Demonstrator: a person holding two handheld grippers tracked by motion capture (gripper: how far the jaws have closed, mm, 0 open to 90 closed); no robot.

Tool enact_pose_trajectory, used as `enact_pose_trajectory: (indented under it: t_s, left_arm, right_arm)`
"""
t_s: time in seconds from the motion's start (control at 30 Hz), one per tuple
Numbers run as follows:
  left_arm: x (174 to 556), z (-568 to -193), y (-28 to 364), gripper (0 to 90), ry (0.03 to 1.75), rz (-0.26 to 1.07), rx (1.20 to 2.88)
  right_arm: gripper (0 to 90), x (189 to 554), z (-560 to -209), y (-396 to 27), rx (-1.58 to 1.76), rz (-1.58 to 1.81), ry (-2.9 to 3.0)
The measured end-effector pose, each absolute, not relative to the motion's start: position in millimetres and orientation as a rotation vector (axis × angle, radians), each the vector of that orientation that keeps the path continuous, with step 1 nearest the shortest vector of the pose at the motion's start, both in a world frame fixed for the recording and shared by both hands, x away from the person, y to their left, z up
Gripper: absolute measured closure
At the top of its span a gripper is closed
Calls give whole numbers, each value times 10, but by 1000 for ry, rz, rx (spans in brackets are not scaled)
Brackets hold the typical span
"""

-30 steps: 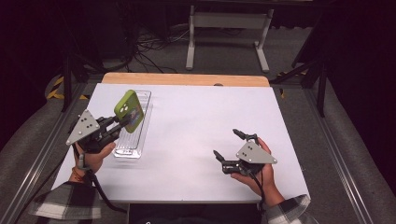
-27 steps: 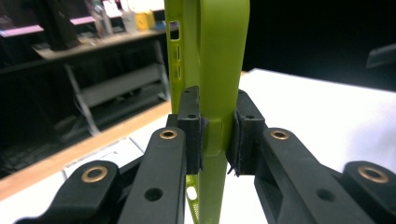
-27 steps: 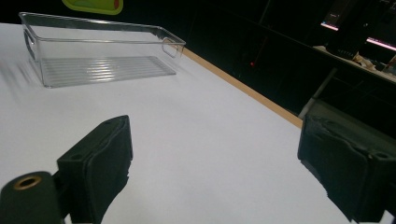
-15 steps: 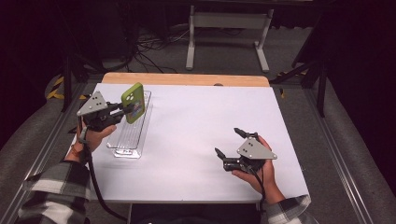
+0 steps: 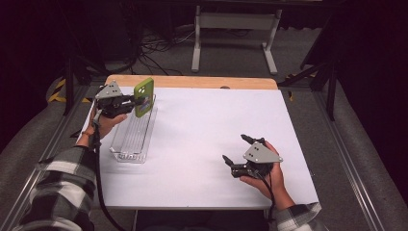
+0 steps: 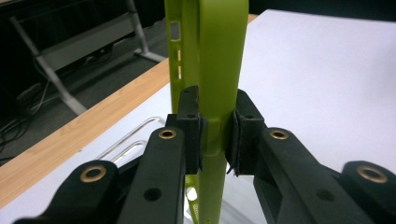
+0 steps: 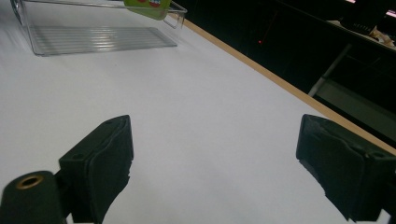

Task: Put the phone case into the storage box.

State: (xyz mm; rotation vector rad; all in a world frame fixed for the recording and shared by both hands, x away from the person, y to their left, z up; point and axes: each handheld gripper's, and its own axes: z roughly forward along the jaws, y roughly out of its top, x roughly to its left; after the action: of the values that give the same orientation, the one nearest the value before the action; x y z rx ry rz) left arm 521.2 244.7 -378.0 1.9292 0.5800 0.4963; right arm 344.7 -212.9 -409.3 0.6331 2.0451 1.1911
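A lime-green phone case (image 5: 144,96) stands on edge above the far end of a clear plastic tray (image 5: 133,136) at the table's left. My left gripper (image 5: 136,102) is shut on it from the left. In the left gripper view both pads press the case (image 6: 215,70) on its two flat sides, with my left gripper (image 6: 216,135) level over the tray's far rim. My right gripper (image 5: 236,149) rests open in a hand near the front right of the table, with bare white table between its fingers (image 7: 100,163). The case's lower edge (image 7: 148,8) shows far off.
The white table top (image 5: 216,125) has a wooden strip (image 5: 192,82) along its far edge. The clear tray (image 7: 93,32) lies lengthwise at the left. A metal stand (image 5: 233,29) and cables lie on the dark floor beyond the table.
My left gripper has carried the green case away from me along the tray toward its far end, turning it more upright. The right gripper has stayed where it was.
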Motion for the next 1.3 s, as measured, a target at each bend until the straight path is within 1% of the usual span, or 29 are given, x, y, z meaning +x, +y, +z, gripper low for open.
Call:
enact_pose_trajectory:
  t_s: [0.07, 0.3, 0.43, 0.63, 0.83, 0.97, 1.0, 1.07, 1.1, 1.13, 1.17, 1.27, 1.3]
  left_arm:
    - [5289, -3798, 2474, 779, 582, 505, 1938]
    - [5489, -3943, 2543, 778, 638, 460, 1944]
    - [5557, -4042, 2522, 778, 647, 414, 1958]
    - [5614, -4086, 2481, 778, 631, 393, 1986]
    - [5659, -4074, 2551, 769, 705, 472, 2002]
    - [5715, -4041, 2564, 758, 729, 528, 2059]
    - [5715, -4041, 2564, 739, 729, 528, 2059]
    - [5745, -4030, 2570, 734, 734, 519, 2074]
    - [5754, -4030, 2564, 709, 756, 555, 2098]
    - [5754, -4030, 2564, 683, 756, 555, 2098]
    - [5767, -4033, 2571, 683, 771, 579, 2119]
    - [5770, -4045, 2602, 650, 787, 577, 2124]
    - [5771, -4048, 2601, 635, 797, 597, 2137]
  right_arm:
    - [120, 3461, -4096, -2131, 641, 1198, 2042]
    - [120, 3489, -4132, -2108, 645, 1189, 2055]
    - [120, 3482, -4155, -2084, 634, 1165, 2068]
    - [122, 3473, -4169, -2081, 623, 1159, 2087]
    - [123, 3478, -4205, -2047, 609, 1124, 2113]
    - [122, 3437, -4206, -1960, 543, 1075, 2119]
    - [122, 3437, -4206, -1960, 543, 1075, 2119]
    - [122, 3427, -4215, -1925, 521, 1064, 2128]
    - [122, 3422, -4224, -1908, 508, 1055, 2134]
    - [122, 3422, -4224, -1908, 508, 1055, 2134]
    - [125, 3417, -4226, -1901, 502, 1049, 2134]
    - [137, 3374, -4200, -1902, 471, 1056, 2105]
    - [139, 3364, -4191, -1904, 461, 1052, 2097]
